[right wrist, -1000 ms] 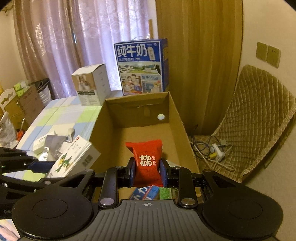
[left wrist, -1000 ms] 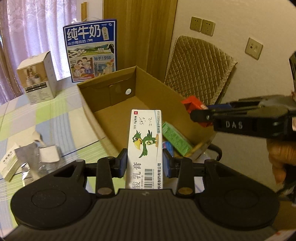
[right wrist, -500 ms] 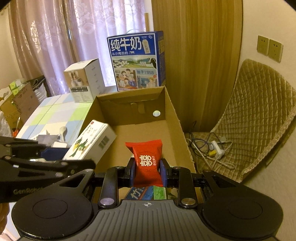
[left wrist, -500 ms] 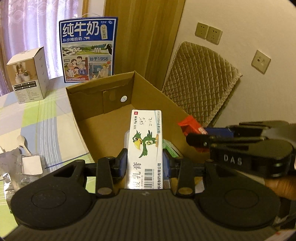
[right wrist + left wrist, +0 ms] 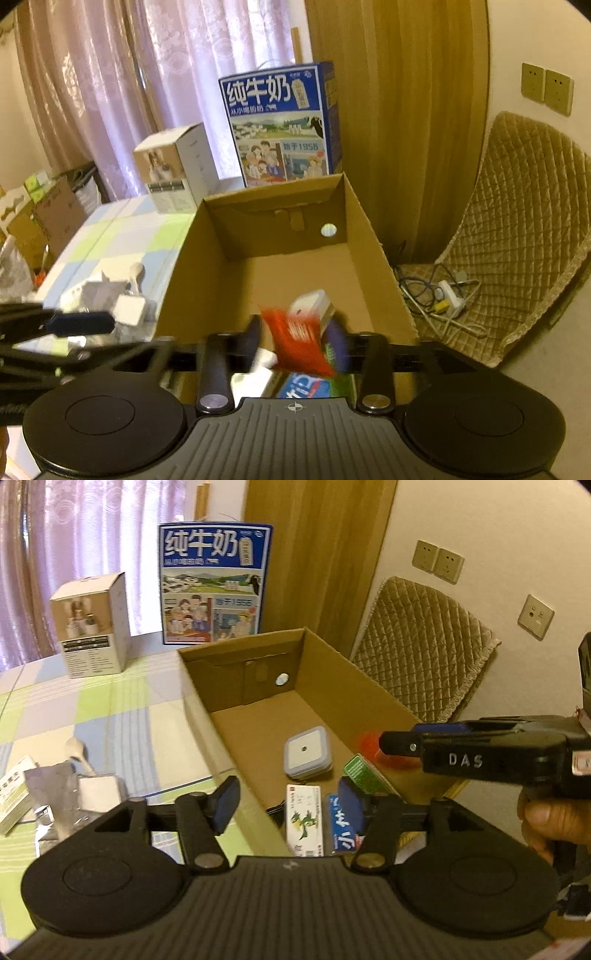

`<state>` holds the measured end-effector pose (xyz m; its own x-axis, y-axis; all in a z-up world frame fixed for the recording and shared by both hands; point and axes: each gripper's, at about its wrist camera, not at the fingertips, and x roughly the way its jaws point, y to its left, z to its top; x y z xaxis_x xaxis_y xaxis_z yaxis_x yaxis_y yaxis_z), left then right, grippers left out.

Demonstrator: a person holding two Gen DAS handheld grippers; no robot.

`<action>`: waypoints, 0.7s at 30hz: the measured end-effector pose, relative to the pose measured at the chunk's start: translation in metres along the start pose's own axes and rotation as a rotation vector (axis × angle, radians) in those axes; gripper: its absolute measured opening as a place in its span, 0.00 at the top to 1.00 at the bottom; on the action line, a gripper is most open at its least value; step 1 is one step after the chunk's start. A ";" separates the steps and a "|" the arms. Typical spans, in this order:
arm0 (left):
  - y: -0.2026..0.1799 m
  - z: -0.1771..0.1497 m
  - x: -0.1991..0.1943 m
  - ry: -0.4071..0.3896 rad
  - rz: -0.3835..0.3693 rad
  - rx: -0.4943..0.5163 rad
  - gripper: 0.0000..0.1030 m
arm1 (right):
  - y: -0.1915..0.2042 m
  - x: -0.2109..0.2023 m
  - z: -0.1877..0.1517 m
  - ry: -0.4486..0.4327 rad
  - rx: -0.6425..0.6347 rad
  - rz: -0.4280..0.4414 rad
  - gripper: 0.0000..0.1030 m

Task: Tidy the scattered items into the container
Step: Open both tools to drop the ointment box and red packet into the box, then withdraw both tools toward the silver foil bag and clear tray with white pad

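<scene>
The open cardboard box (image 5: 369, 686) (image 5: 373, 236) stands at the table's right edge. My left gripper (image 5: 286, 805) is open and empty above its near end. The white parrot-print carton (image 5: 303, 821) lies inside, beside a blue carton (image 5: 341, 829), a green carton (image 5: 360, 775) and a grey-blue square device (image 5: 306, 751). My right gripper (image 5: 295, 341) is open over the box. The red snack packet (image 5: 295, 341) is blurred between its fingers, loose and tilted. The right gripper also shows in the left wrist view (image 5: 397, 738).
On the checked tablecloth (image 5: 110, 709) left of the box lie a foil packet (image 5: 55, 786), a small white box (image 5: 11, 801) and a white spoon (image 5: 77, 751). A blue milk carton (image 5: 214, 587) and a white product box (image 5: 92, 624) stand behind. A quilted chair (image 5: 517, 229) is at right.
Both grippers have opened. The parrot carton has dropped from my left gripper into the box. The red packet has come loose from my right gripper and is falling.
</scene>
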<state>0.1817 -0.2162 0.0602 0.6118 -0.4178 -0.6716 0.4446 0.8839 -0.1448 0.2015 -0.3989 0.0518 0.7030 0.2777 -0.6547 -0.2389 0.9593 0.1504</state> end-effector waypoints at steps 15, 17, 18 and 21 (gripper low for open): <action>0.018 -0.049 -0.059 0.007 0.066 -0.043 0.11 | 0.033 -0.044 -0.038 0.010 0.011 0.011 0.16; 0.023 -0.059 -0.070 0.012 0.075 -0.056 0.09 | 0.041 -0.051 -0.044 0.007 0.007 0.012 0.12; 0.026 -0.063 -0.075 0.013 0.078 -0.061 0.08 | 0.046 -0.055 -0.047 0.006 0.005 0.014 0.10; 0.033 -0.075 -0.091 0.016 0.096 -0.074 0.06 | 0.060 -0.065 -0.053 0.010 -0.005 0.022 0.07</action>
<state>0.0916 -0.1331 0.0624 0.6385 -0.3280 -0.6963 0.3348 0.9329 -0.1325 0.1056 -0.3623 0.0639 0.6910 0.2982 -0.6585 -0.2579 0.9527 0.1608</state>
